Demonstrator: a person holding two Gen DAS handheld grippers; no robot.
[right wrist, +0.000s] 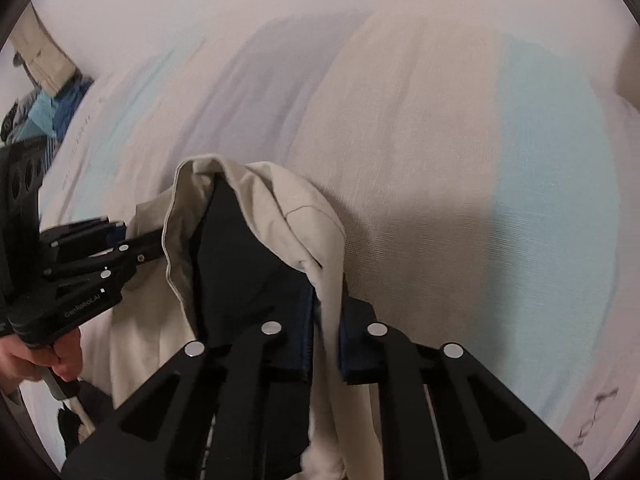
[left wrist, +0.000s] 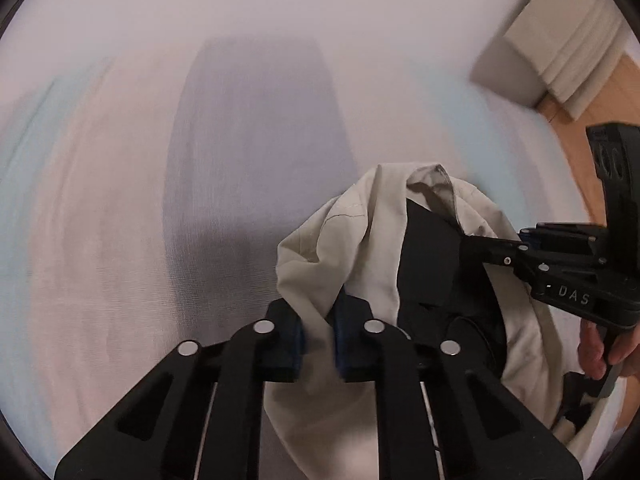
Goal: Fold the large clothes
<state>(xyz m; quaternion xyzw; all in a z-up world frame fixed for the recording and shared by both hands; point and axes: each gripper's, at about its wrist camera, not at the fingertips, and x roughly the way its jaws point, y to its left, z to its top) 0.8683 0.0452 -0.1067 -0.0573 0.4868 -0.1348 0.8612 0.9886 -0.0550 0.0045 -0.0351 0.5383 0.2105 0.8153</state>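
Beige jacket (left wrist: 360,240) w/ a black lining is up off the bed, bunched and hanging between both grippers, over the pastel-striped bedsheet (left wrist: 200,120). Left gripper (left wrist: 320,332) is pinching a beige fold of it: cloth runs straight down through the gap between the blue pads (left wrist: 288,340), jaws pressed in on the fabric. Right gripper (right wrist: 326,336) does the same on its side, beige edge clamped between its pads (right wrist: 356,344), black lining showing just left of the grip.

In the left wrist view the right gripper (left wrist: 480,242) comes in from the right edge, tips buried in the jacket's grey-edged fold, a hand (left wrist: 600,348) on its handle below. In the right wrist view the left gripper (right wrist: 156,246) reaches in from the left, tips meeting the garment's piped edge; hand (right wrist: 36,356) wrapped round the grip.

Bedsheet is motion-blurred in both views: pale pink, blue, lavender bands. Folded cream bedding (left wrist: 560,48) sits top right in the left view, wood floor (left wrist: 592,112) beside it. Pile of blue clothes (right wrist: 52,112) far left in the right view.
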